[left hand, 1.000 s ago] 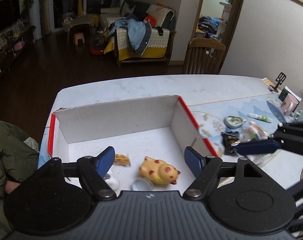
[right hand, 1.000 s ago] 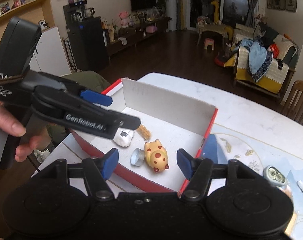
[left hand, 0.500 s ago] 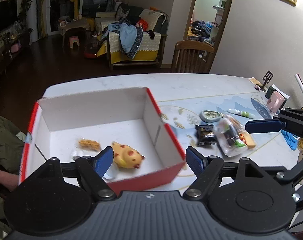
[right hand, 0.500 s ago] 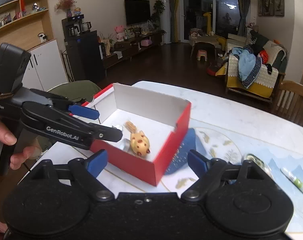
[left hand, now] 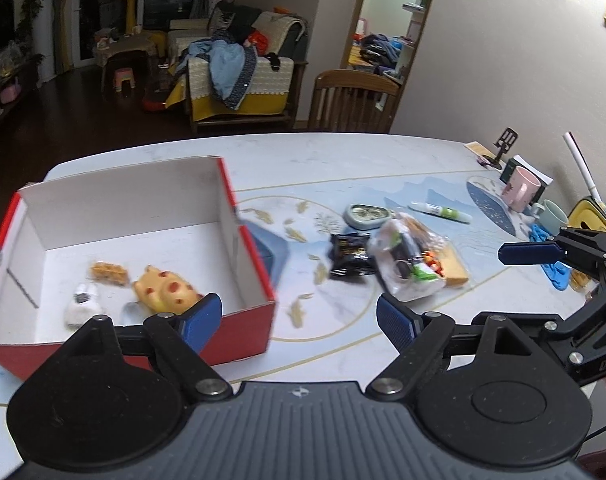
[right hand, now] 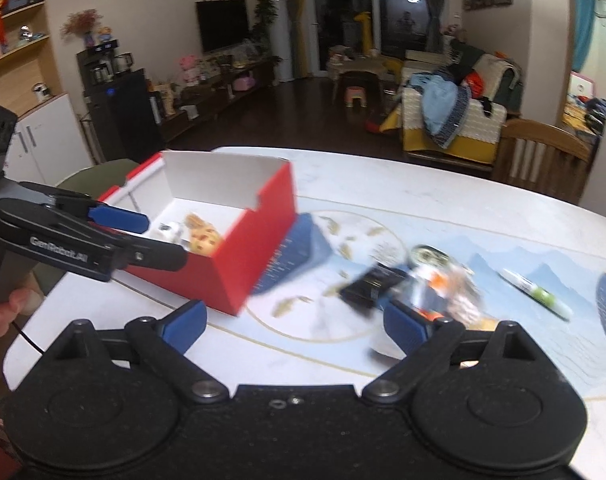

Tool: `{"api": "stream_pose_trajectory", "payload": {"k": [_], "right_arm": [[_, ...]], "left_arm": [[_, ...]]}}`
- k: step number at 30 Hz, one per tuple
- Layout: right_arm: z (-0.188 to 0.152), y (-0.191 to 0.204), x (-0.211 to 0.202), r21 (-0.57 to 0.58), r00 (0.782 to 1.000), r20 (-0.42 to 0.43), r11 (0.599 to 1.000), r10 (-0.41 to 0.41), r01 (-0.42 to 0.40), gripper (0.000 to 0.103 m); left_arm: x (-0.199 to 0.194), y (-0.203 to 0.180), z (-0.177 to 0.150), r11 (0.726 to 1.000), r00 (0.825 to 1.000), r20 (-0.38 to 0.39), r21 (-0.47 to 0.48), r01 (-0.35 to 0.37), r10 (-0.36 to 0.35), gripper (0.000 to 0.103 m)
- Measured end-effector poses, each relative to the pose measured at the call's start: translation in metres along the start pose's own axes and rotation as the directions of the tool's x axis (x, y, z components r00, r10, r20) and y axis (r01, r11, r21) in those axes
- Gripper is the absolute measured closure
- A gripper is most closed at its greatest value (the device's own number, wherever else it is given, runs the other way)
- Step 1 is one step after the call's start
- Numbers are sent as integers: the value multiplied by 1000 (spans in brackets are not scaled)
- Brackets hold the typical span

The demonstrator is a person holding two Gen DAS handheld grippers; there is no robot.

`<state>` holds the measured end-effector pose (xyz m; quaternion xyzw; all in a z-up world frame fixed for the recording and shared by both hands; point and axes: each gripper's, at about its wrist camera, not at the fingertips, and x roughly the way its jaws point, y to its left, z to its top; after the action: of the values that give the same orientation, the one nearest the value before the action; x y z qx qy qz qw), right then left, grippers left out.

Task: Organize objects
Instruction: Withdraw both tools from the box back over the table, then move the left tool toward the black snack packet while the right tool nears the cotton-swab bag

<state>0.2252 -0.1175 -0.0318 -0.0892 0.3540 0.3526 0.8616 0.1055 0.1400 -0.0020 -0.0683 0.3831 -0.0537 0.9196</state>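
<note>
Left wrist view shows the red box [left hand: 239, 332] with white inner walls sitting toward the left edge of the tabletop [left hand: 343, 152]. Inside lie a yellow spotted toy [left hand: 165, 290], a small white item [left hand: 81, 308] and an orange snack [left hand: 109, 274]. To the right of the box, nearer the middle of the tabletop, lie a black packet [left hand: 349, 254], a clear bag of oddments [left hand: 413, 264], a small tin [left hand: 367, 216] and a glue stick [left hand: 441, 212]. A pink mug [left hand: 521, 194] stands near the right edge. The left claw [left hand: 299, 320] is widening with nothing between its pads, hovering over the box's right wall. The right claw [right hand: 293, 326] is widening too, empty, above the bare tabletop between box and packet.
</note>
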Motion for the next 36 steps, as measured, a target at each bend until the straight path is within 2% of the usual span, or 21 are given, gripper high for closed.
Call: {"api": "stream_pose_trajectory", "payload": {"k": [4,6,8,11,22,28,36], "right_arm": [[-11,-24,-7,20,999,-5,999,-40,40,8],[-15,-37,-8,33,998,-8,998,-58,58,8],[-18,-49,-9,50,997,-10,996,-72,73,8],[-20,-69,-11,93,996,-12,992,-87,87,8],[-15,-134,4,225,991,-18,965,-131,132,8],[-8,-162,26,308,991,-49,942,-121,130,8],[-1,-174,60,313,987,-95,937,-129,153,10]], "left_arm": [[12,-18,2,1000,1000,-6,16,15,-15,17],[19,-25,3,1000,1000,-11,14,26,-26,13],[26,-32,5,999,999,-18,2,45,-45,3],[38,-43,8,999,998,-24,2,49,-49,3],[94,-72,27,997,999,-46,71,-11,14,1],[133,-77,35,994,993,-104,100,-38,48,1],[179,-82,38,980,980,-157,174,-96,124,1]]}}
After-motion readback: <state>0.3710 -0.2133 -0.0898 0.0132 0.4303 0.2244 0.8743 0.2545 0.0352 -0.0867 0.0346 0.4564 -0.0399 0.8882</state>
